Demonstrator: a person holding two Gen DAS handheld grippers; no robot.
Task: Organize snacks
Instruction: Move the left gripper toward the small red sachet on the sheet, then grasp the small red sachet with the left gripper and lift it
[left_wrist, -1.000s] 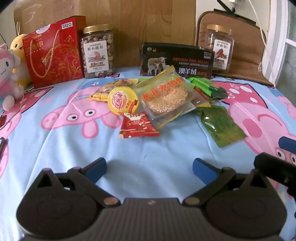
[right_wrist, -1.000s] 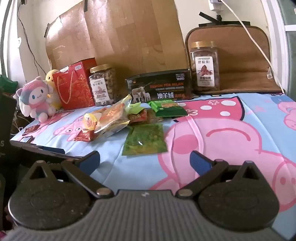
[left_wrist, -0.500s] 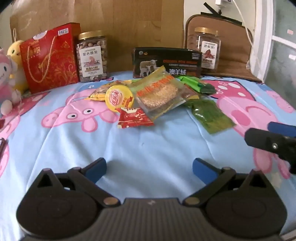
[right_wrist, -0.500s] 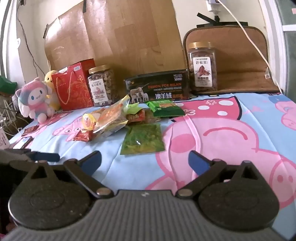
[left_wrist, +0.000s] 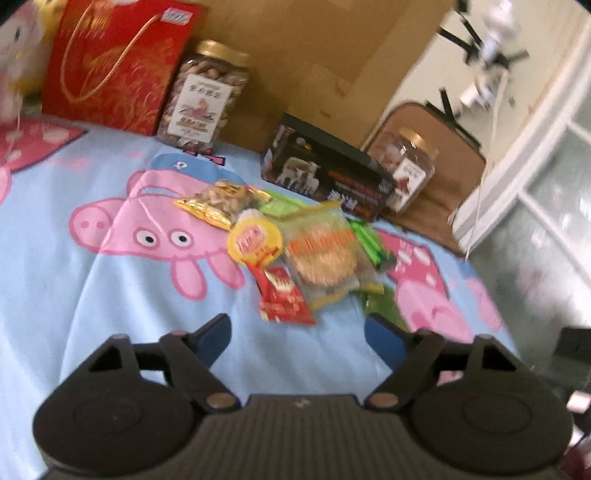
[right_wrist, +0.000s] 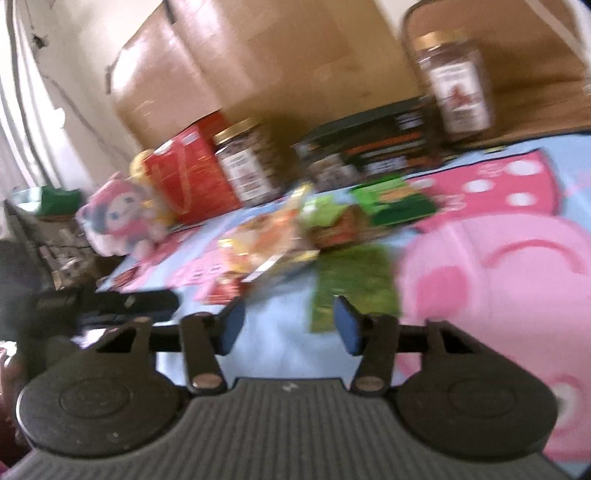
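Note:
A pile of snack packets lies mid-table on the Peppa Pig cloth (left_wrist: 110, 295): a clear bag with a round cake (left_wrist: 321, 254), a yellow round lid (left_wrist: 253, 240), a red sachet (left_wrist: 284, 301), a gold nut packet (left_wrist: 221, 201) and green packets (left_wrist: 369, 240). My left gripper (left_wrist: 297, 334) is open and empty just short of the red sachet. In the blurred right wrist view my right gripper (right_wrist: 290, 326) is open, narrower than before, and empty, in front of a flat green packet (right_wrist: 354, 284).
Along the back stand a red gift bag (left_wrist: 114, 66), a nut jar (left_wrist: 207, 96), a black box (left_wrist: 325, 173) and a second jar (left_wrist: 410, 170) against cardboard. Plush toys (right_wrist: 122, 214) sit at the left. The table edge drops off at the right, by the window.
Both views have tilted and blurred. My left gripper has swung toward the snack pile. My right gripper has moved closer to the green packet and its fingers have drawn nearer together.

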